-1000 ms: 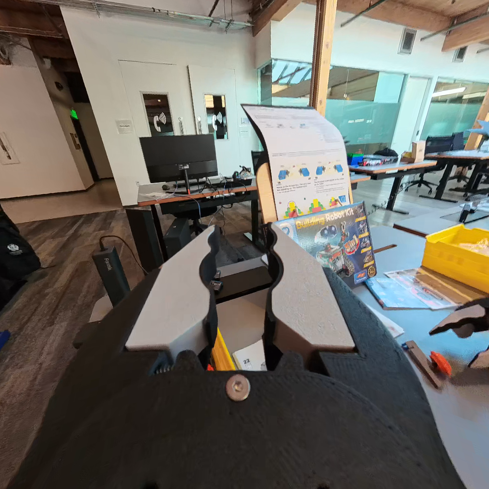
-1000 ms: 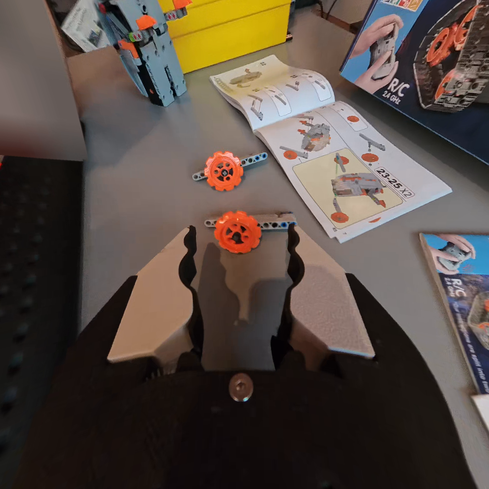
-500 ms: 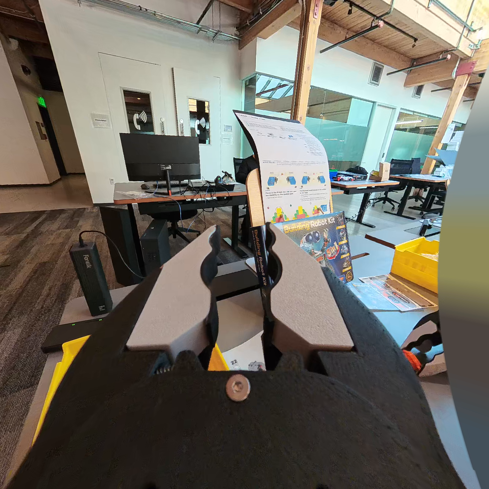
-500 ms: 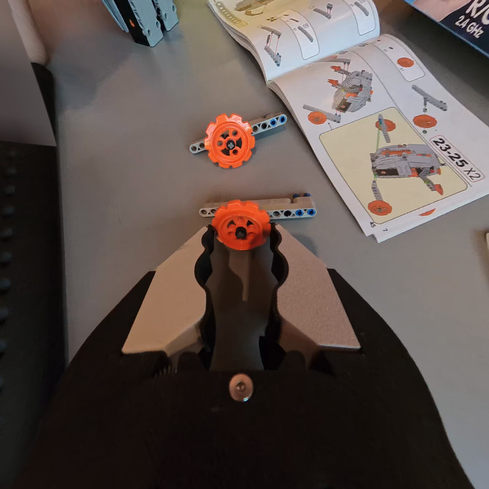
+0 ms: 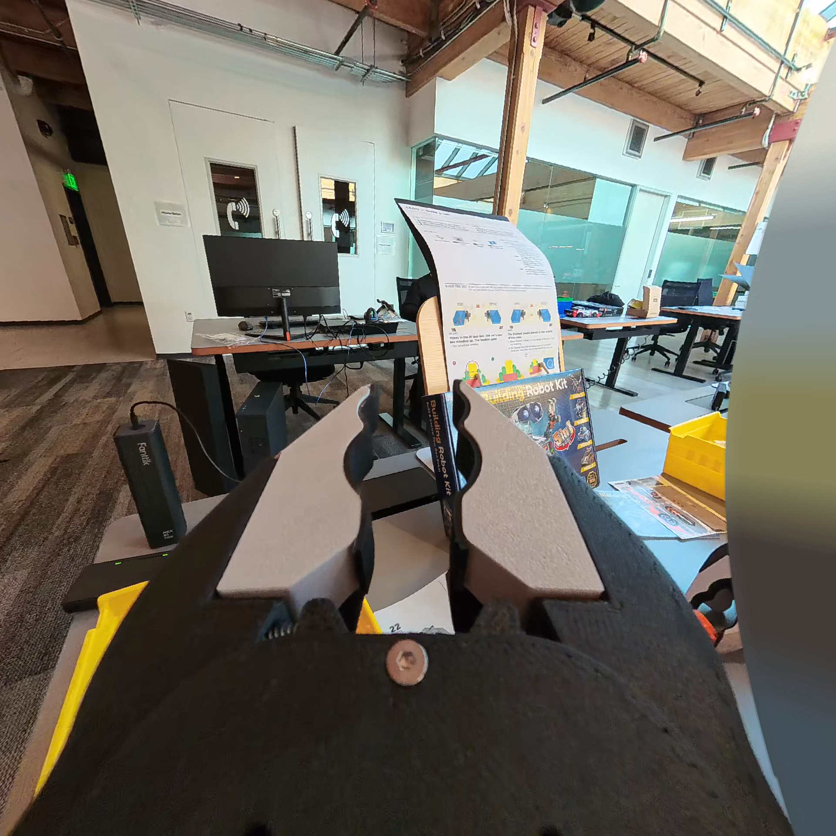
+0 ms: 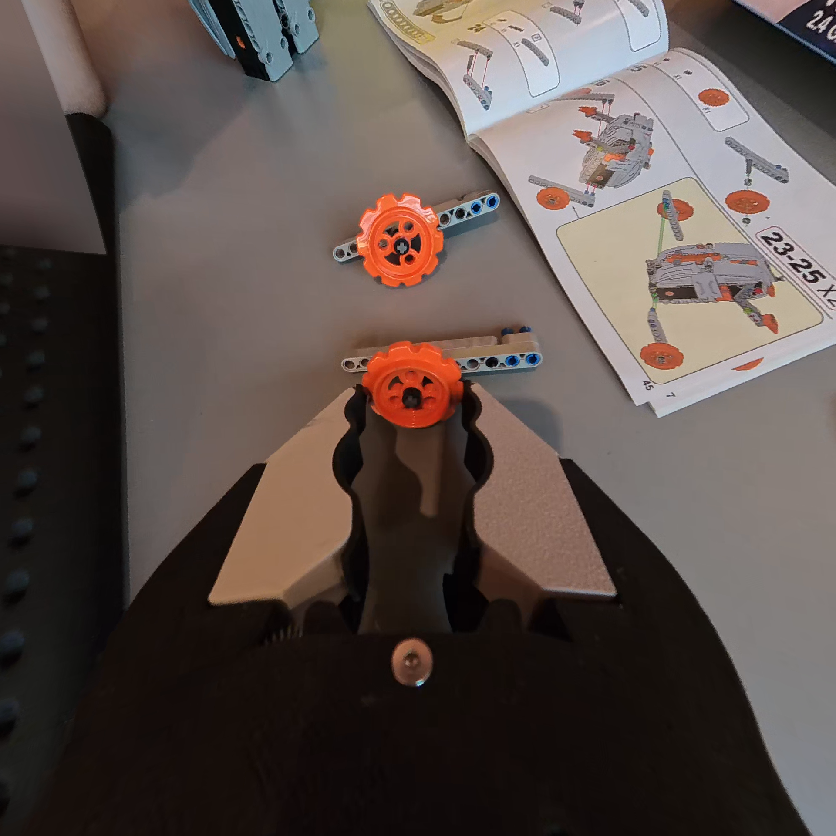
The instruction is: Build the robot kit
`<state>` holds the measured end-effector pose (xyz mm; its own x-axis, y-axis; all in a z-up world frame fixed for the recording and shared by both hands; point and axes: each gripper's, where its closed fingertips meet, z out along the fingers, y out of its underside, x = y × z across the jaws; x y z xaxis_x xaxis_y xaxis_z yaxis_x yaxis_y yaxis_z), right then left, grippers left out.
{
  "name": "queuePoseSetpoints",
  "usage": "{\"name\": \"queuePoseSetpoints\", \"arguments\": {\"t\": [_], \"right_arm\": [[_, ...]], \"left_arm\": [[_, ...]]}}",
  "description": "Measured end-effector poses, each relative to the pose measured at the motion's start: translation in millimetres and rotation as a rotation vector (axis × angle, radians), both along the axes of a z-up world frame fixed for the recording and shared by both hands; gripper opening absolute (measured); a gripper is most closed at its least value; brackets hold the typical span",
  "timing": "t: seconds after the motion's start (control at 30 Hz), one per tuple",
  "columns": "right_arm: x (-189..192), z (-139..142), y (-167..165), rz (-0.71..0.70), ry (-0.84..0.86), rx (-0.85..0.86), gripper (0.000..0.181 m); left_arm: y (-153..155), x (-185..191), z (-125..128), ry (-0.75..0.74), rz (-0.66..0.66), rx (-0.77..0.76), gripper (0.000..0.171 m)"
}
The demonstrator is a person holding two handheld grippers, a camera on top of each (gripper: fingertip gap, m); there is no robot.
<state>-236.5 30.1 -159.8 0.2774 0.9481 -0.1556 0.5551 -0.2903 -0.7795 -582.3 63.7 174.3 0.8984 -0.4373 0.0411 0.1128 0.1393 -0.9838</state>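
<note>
Orange wheel [image 6: 412, 384]: clamped between the right gripper [image 6: 410, 394] tips, low over the grey table [image 6: 226, 226] — on its grey beam [image 6: 493, 355].
Right, earlier: tips apart, short of the wheel.
Left gripper [image 5: 412, 398]: raised, level, fingers apart, empty — box [image 5: 540, 420] now nearer.

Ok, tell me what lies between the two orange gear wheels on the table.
Right wrist view: only bare grey table between the near gear wheel and the far gear wheel, apart from the near wheel's own grey beam.
</note>
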Motion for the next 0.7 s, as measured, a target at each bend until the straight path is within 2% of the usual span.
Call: {"name": "queuePoseSetpoints", "arguments": {"t": [0.27,0.4,0.5,0.7], "right_arm": [[-0.8,-0.3,-1.4,0.015,-0.003,0.004,0.043],[-0.9,0.8,-2.7,0.032,0.004,0.009,0.053],[0.0,11.0,-3.6,0.061,0.073,0.009,0.057],[25.4,34.6,31.0,-0.052,0.186,0.166,0.073]], "left_arm": [[3.8,5.3,-3.4,0.025,0.005,-0.018,0.030],[4.9,10.3,-3.6,0.038,0.008,-0.023,0.030],[4.3,18.3,-3.6,0.066,0.007,-0.022,0.031],[12.1,27.2,-8.8,0.116,0.046,-0.051,0.032]]}}
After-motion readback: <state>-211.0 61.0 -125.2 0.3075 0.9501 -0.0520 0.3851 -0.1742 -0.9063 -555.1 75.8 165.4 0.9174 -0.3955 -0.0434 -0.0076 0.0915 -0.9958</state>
